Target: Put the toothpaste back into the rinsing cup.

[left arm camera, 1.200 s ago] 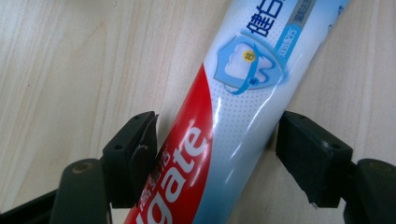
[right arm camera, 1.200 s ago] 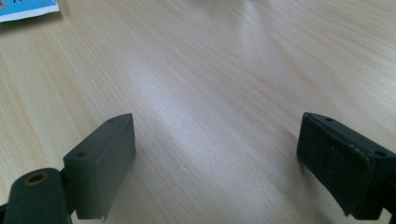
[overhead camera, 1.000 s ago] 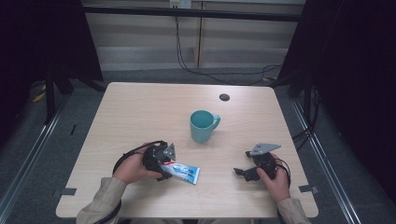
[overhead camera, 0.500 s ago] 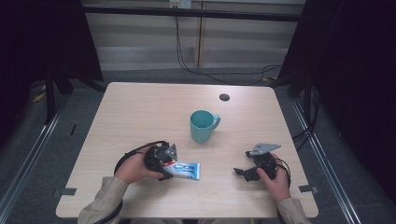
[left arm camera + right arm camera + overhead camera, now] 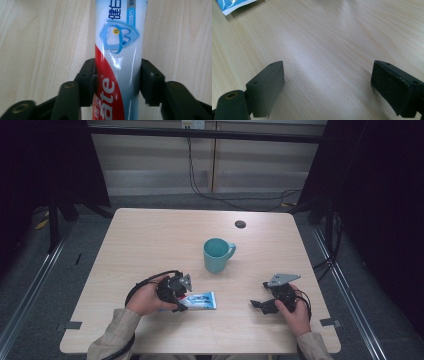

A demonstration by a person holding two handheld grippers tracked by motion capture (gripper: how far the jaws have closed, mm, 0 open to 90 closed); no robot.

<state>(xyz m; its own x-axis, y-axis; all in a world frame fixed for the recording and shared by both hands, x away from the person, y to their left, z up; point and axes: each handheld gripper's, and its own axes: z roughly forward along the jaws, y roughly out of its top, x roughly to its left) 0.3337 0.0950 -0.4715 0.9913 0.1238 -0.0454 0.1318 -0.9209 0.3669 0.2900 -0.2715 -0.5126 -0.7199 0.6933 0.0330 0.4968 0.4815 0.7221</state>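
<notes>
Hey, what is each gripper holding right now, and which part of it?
The left gripper, whose jaws have just been closing, clamps the toothpaste tube across its body on the red-printed stretch, with the tube lying on the table. The right gripper is open, holding nothing.

High view sits above the near edge, looking forward and down over the whole table (image 5: 150, 235). Both gripper views ride low, close to the wood; all three catch the toothpaste tube (image 5: 202, 300) (image 5: 118, 50) (image 5: 234, 5).

Counted on the table (image 5: 140, 240): one toothpaste tube (image 5: 201, 300) at lower centre-left, one teal mug (image 5: 216, 255) at the centre, one small dark round spot (image 5: 240, 224) above it. Two grippers, left (image 5: 181, 296) and right (image 5: 260, 305). Two hands.
</notes>
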